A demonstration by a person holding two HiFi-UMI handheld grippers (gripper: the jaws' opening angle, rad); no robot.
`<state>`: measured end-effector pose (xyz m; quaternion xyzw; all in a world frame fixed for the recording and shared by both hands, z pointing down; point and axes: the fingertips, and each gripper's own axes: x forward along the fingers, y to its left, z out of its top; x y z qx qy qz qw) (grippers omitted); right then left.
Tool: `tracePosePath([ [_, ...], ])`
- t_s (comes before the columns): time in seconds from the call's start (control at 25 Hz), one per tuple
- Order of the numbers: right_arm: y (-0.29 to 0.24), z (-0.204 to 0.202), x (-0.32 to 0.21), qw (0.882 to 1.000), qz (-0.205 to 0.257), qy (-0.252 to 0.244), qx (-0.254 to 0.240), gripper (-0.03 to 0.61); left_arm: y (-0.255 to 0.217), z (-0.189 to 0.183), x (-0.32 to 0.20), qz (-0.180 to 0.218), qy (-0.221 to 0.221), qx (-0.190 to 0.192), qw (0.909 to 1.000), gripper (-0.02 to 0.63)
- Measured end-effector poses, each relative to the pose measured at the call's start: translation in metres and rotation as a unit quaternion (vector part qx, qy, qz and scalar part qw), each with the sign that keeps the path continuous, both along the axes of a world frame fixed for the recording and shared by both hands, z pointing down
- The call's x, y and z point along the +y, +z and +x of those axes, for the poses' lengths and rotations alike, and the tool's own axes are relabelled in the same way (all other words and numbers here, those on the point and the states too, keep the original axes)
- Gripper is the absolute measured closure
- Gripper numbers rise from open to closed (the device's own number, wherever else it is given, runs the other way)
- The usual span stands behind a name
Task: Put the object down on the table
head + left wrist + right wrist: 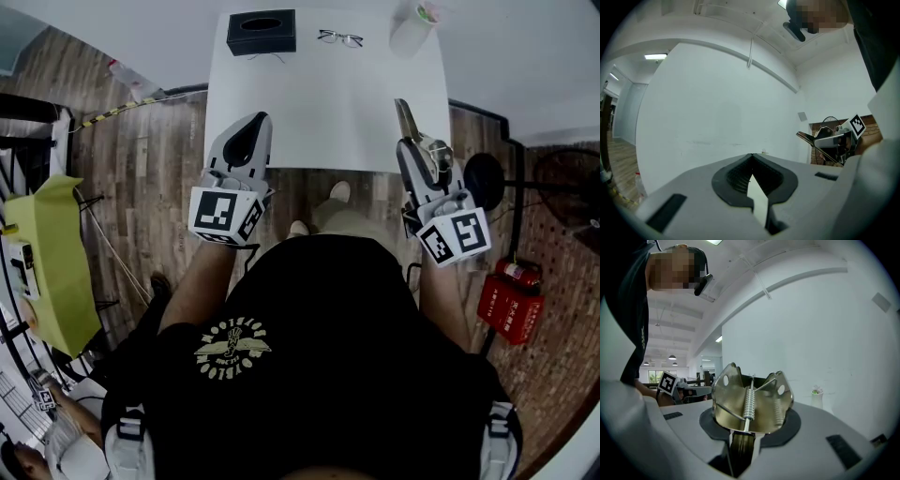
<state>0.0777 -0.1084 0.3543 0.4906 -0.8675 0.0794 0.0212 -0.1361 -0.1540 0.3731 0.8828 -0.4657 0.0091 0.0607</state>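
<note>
The person stands at the near edge of the white table (328, 112), both forearms stretched out, with a gripper in each hand pointing level toward the far side. The left gripper (261, 122) is over the table's near left corner, its jaws together at the tips with nothing between them. The right gripper (411, 150) is over the near right corner, jaws clamped on a brass-coloured metal clip (409, 120) with a coil spring. The clip's flared end sticks out past the jaws and is not lying on the table.

On the far side, a black tissue box (261, 33) sits at the left with a dark oval slot; I cannot tell what is inside. Glasses (339, 37) lie just right of it. At the far right stands a white vase (414, 28) with something small and green in its top.
</note>
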Motion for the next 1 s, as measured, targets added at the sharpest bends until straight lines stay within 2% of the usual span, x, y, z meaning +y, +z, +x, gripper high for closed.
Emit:
tracePosePath([
  [0.52,-0.003,0.023,-0.078,1.000,0.004,-0.028,-0.011,0.468,0.004,0.031,-0.068,-0.002,-0.010,-0.006,0.9999,0.606],
  [1.0,-0.005,0.047,-0.151,0.997,-0.001,-0.075,-0.024,0.468,0.006,0.055,-0.120,-0.011,-0.055,-0.012,0.9984,0.607],
])
